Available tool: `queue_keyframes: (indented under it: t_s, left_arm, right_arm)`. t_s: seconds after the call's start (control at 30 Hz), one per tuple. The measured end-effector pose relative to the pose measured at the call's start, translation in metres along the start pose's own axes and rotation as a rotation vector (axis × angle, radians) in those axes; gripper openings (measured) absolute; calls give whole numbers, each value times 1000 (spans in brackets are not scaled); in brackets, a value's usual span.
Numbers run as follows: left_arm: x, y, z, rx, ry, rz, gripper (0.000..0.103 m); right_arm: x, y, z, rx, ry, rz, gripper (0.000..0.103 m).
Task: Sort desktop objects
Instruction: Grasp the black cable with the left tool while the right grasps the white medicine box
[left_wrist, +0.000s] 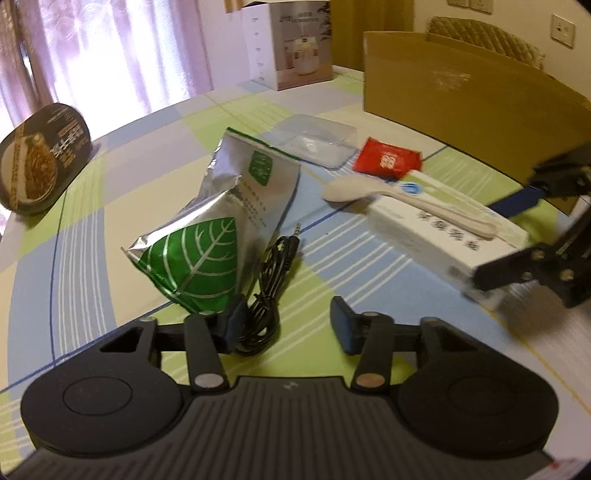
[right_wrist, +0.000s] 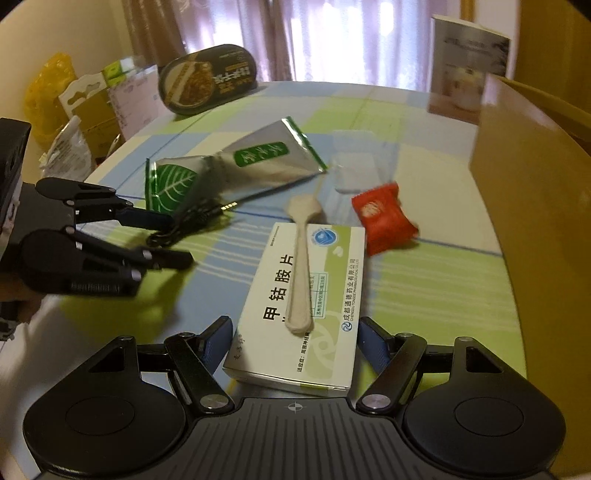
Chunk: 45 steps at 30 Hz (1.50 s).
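Counter (left_wrist: 369, 258): checked cloth in green, blue and cream.

Left claw (left_wrist: 288, 328): fingers apart, low over the counter; its left pad touches the cable (left_wrist: 266, 295), a coiled black audio lead with its plug pointing to 12 o'clock. Nothing is gripped.

Right claw (right_wrist: 295, 343): fingers apart, one on each side of the near end of the box (right_wrist: 303, 306). The view does not settle whether the pads touch it.

Box: white and green medicine carton, lying flat. A pale spoon (right_wrist: 301, 266) rests along its top, bowl end hanging past the far edge.

Pouch (left_wrist: 221, 221): silver foil with a green leaf print, crumpled, just at 11 o'clock of the cable and touching it.

Red packet (right_wrist: 384, 221): at 1 o'clock of the box, just beside its far corner.

Clear tray (left_wrist: 314, 144): beyond the pouch and packet, at 12 o'clock.

Carton (left_wrist: 461, 92): tall brown cardboard, walling off the counter at 2 o'clock.

Oval tub (right_wrist: 207, 79): dark noodle container, propped on edge at 10 o'clock.

White carton (left_wrist: 288, 44): at the far edge, before the curtains.
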<state>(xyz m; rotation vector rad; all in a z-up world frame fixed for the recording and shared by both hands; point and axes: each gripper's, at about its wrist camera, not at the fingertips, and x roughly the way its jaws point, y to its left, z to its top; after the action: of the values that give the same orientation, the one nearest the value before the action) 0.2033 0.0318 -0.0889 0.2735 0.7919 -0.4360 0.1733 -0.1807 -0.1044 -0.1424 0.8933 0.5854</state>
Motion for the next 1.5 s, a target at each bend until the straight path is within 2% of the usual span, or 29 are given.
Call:
queue_keyframes:
  t_s: [0.1,0.13,0.3,0.5,0.67,0.87,0.9,0.97,1.1,1.23,1.5]
  left_arm:
    - [-5,3,0,-69,16,-15,16]
    - [-7,3,-1,-91,25,-23,15]
    - [-23,-11,-7,-126,49,-69,15]
    - [-25,-18,-3,-128,-12,-23,18]
    - [-11,-11,-2,-167,0,-32,26]
    - [-2,-15,-1,-161,5,-19,27]
    - [-2,-15,-1,-171,7,-17,25]
    - [-5,-17,-2,-190,14,-16,15]
    - [-14,-24,-5,-194,37,-24,12]
    - [-27,-41,-9,-173,52,-39,12]
    - [-60,-108,-23,-148,39,-112,12]
  right_arm:
    - [-8,-2,-8,9,1,-1,71]
    - [-10,-3,-11,12,2,-2,71]
    - [-22,-4,-21,29,9,-10,71]
    - [-31,-7,-31,36,-3,-22,71]
    - [-25,-8,-31,35,-6,-23,72]
    - [-14,-10,-26,54,-3,-36,73]
    - [-13,-10,-26,57,-4,-42,73]
    - [-12,-9,-25,60,-2,-50,73]
    - [-17,-7,-25,60,30,-38,70]
    - [-31,-5,-34,44,43,-37,69]
    - [-72,-17,-61,78,54,-56,69]
